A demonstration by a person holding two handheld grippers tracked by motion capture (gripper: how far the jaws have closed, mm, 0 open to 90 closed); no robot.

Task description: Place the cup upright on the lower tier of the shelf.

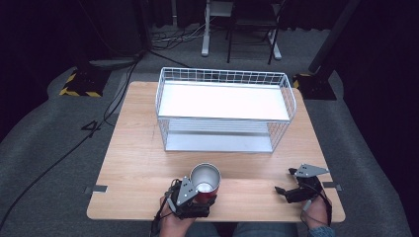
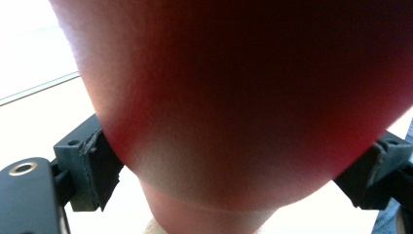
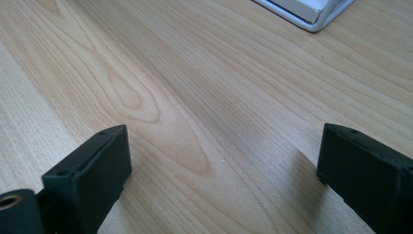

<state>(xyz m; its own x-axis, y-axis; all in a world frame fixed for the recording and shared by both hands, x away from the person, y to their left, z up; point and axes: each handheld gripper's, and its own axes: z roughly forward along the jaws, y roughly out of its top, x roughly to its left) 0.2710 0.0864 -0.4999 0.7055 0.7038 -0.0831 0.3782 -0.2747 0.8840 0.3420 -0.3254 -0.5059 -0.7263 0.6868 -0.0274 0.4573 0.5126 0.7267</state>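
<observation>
Gripping: left tool clenched on red cup
Hidden: cup base, behind tool
Axis: upright, mouth up
Right tool: released, above table

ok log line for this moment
left claw: shut on red cup | right claw: open, over table | wire rack: empty

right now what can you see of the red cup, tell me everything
The red cup stands upright near the table's front edge, in front of the wire rack. Its outside is red, the inside shiny and metallic, mouth open upward; nothing shows inside it. The left gripper has it between its jaws, both pads pressed against its lower wall in the left gripper view.
</observation>
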